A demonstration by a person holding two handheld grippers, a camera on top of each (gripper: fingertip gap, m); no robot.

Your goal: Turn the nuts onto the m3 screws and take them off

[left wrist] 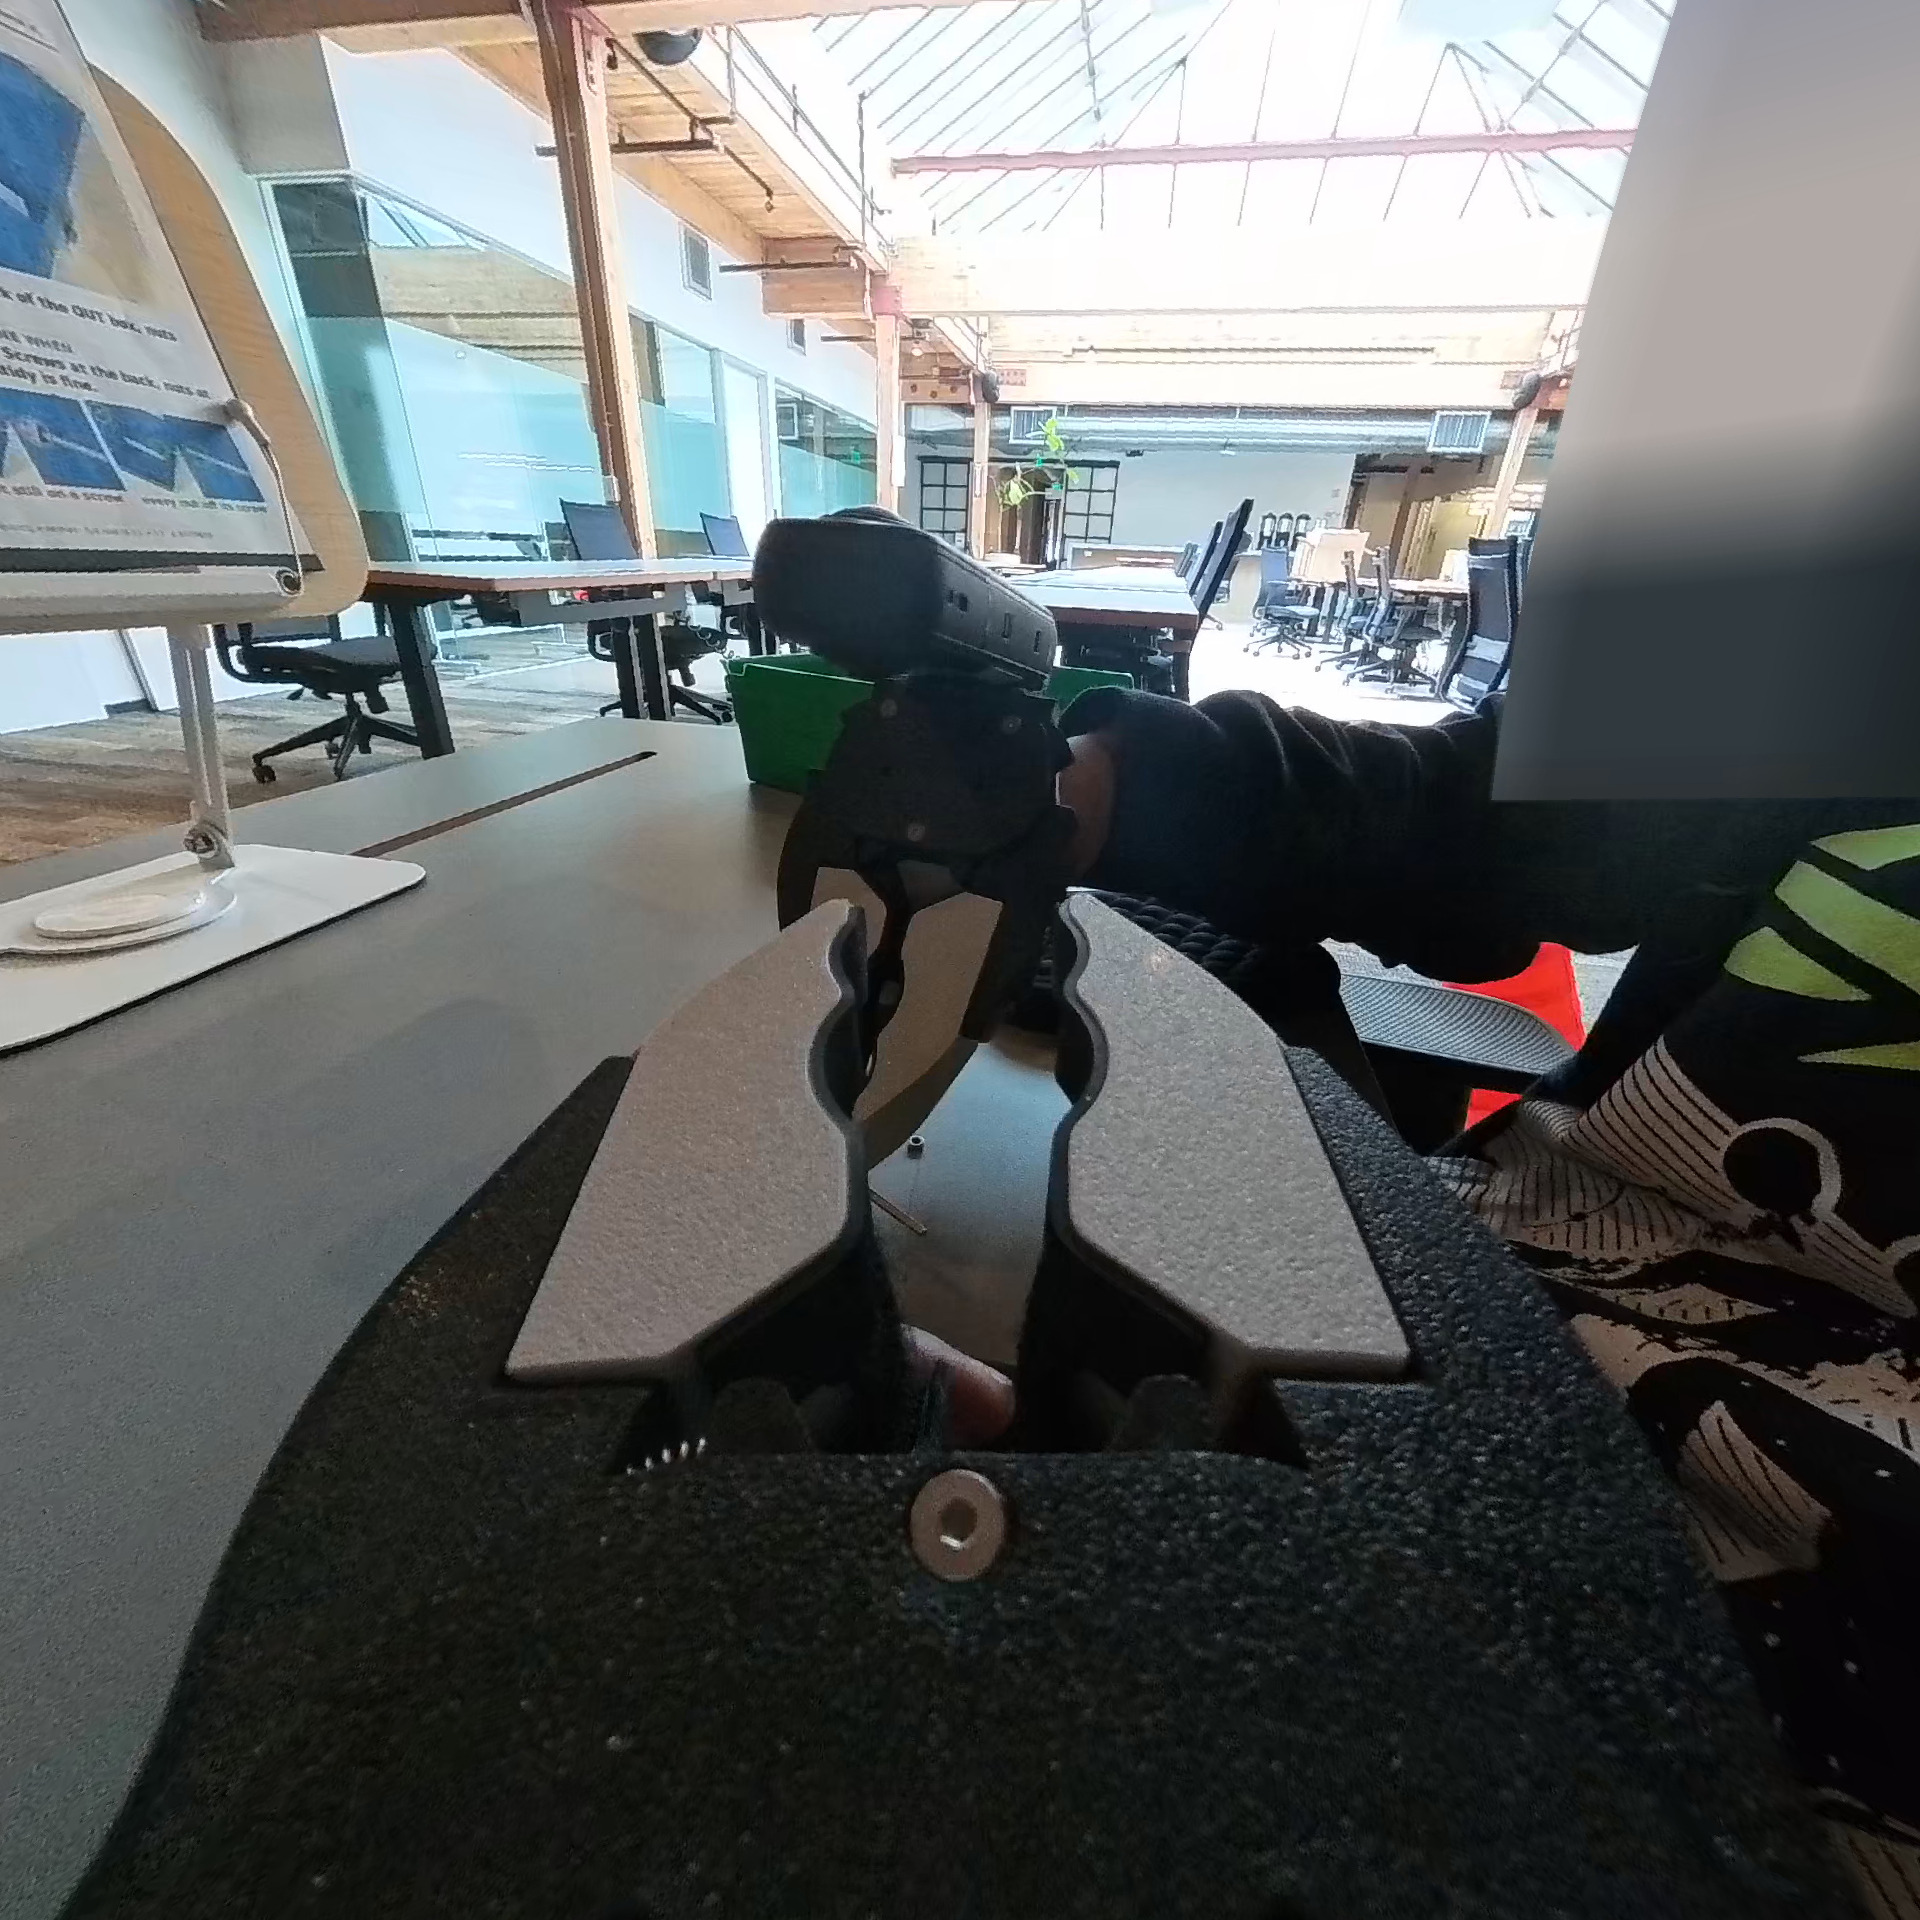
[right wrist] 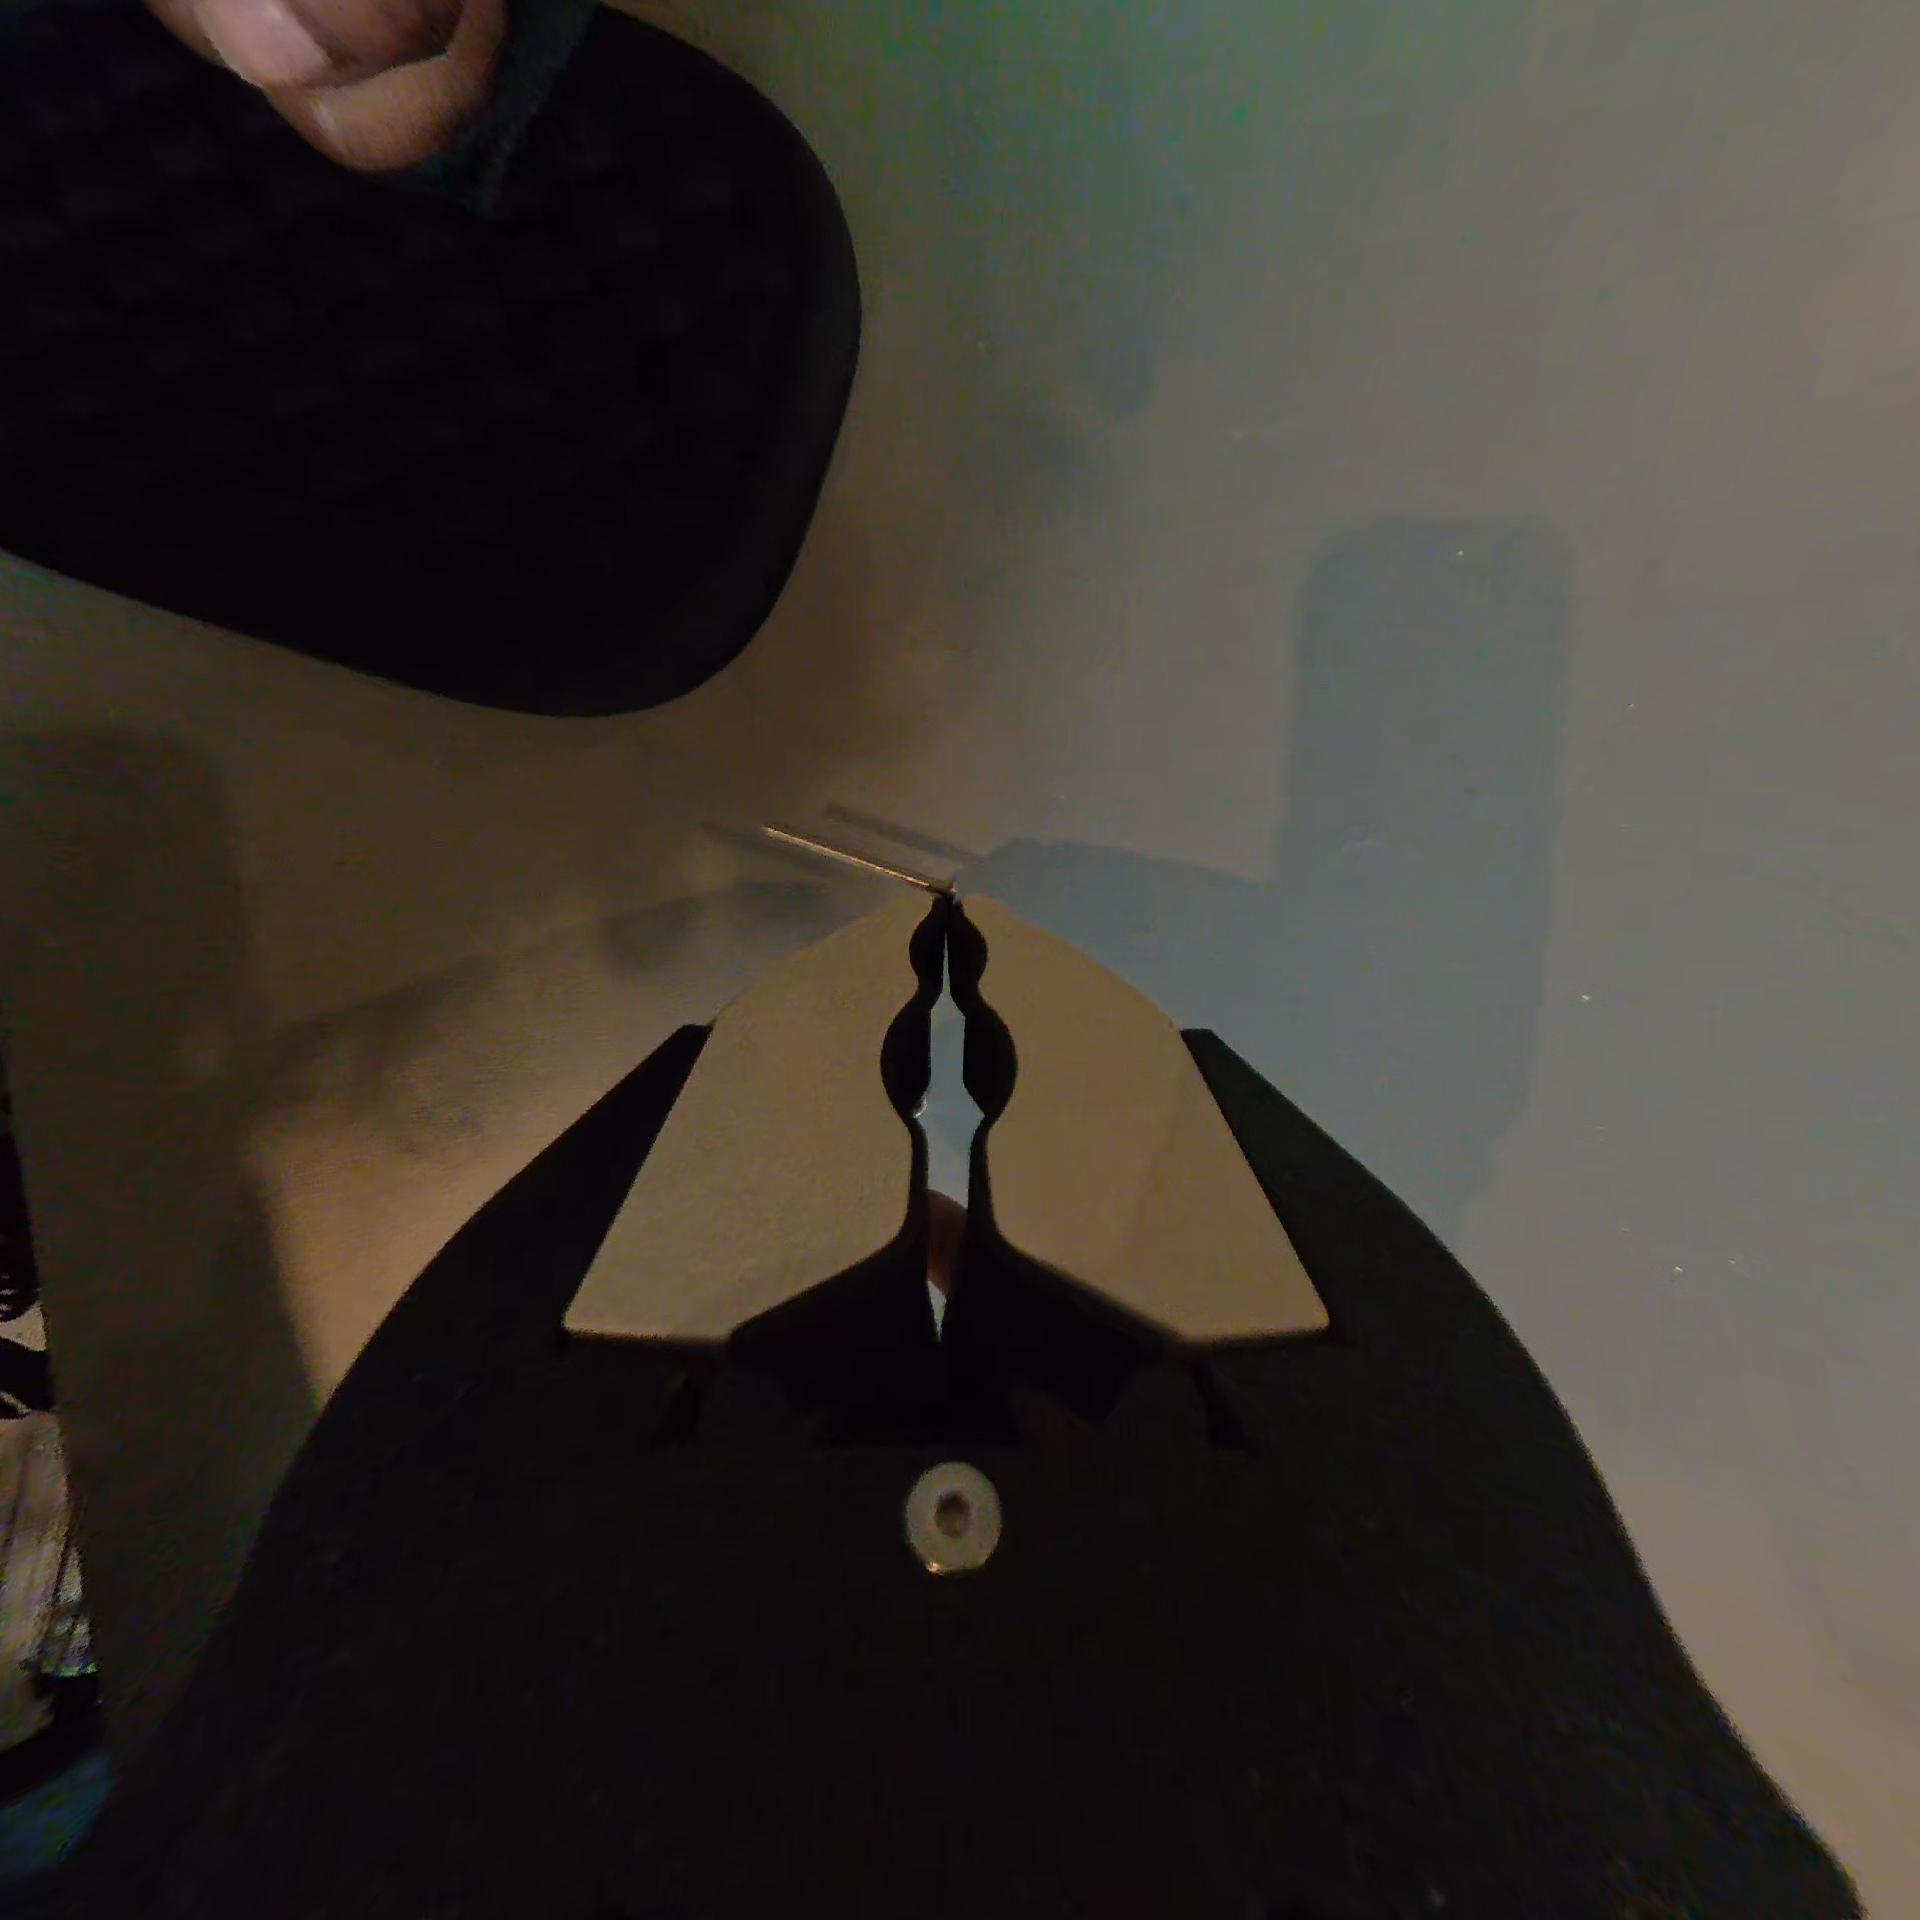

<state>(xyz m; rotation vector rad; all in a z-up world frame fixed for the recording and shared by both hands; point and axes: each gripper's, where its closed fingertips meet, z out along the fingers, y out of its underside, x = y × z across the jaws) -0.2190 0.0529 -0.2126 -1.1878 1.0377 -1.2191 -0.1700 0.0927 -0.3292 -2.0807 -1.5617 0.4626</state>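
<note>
My right tongs [right wrist: 943, 902] are pinched shut on one end of a thin screw [right wrist: 852, 858], its shank slanting just above the bench [right wrist: 1351, 312]. I judge I'm at pickup, nothing threaded yet. My left tongs [left wrist: 961, 997] stand wide and bare. Next, they must fetch the small dark nut [left wrist: 915, 1147] lying just beyond the screw. Only the left wrist view shows that nut, and a green bin [left wrist: 790, 727] farther off.

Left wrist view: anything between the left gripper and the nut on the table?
Nothing visible sits directly in front of the nut. The right gripper comes down close beside it, and the screw lies slightly nearer, off to the left.
</note>
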